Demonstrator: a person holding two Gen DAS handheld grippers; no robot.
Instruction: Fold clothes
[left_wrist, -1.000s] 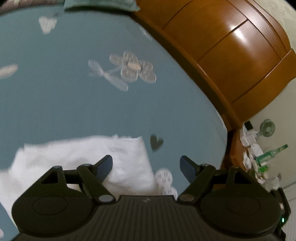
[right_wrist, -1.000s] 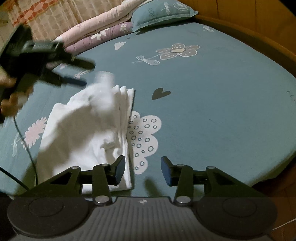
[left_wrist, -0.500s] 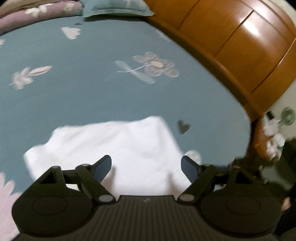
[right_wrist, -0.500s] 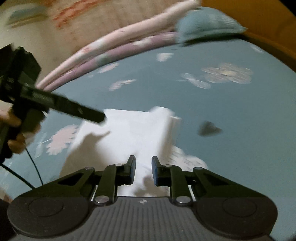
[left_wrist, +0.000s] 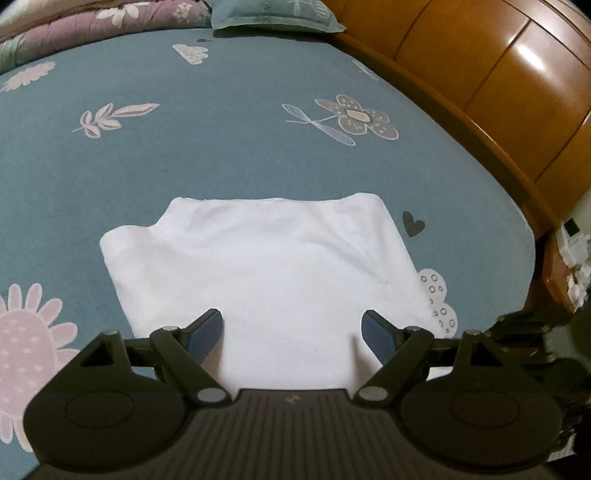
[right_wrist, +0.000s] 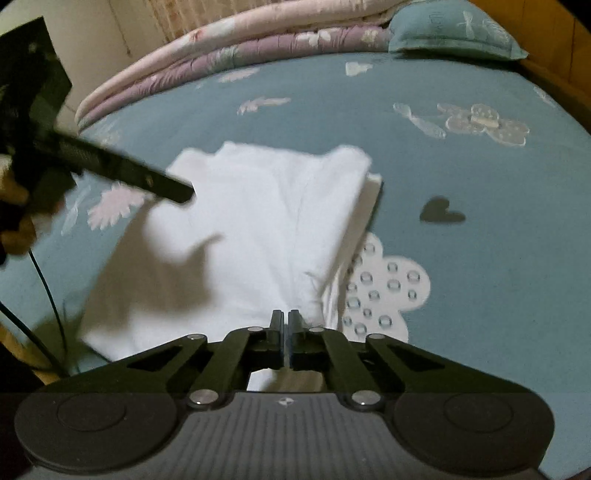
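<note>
White folded cloth garment lies flat on a teal bedsheet printed with flowers and hearts. Above its near edge, the left gripper hovers with jaws wide apart and nothing between them. At the garment's near right edge, the right gripper has its jaws together; whether they pinch fabric I cannot tell.

**What I can't make out**

My own gripper body hides the near edge of the white garment in both views. My left gripper is smeared by blur in the right view. Small white items at the frame's edge stay unreadable.
</note>
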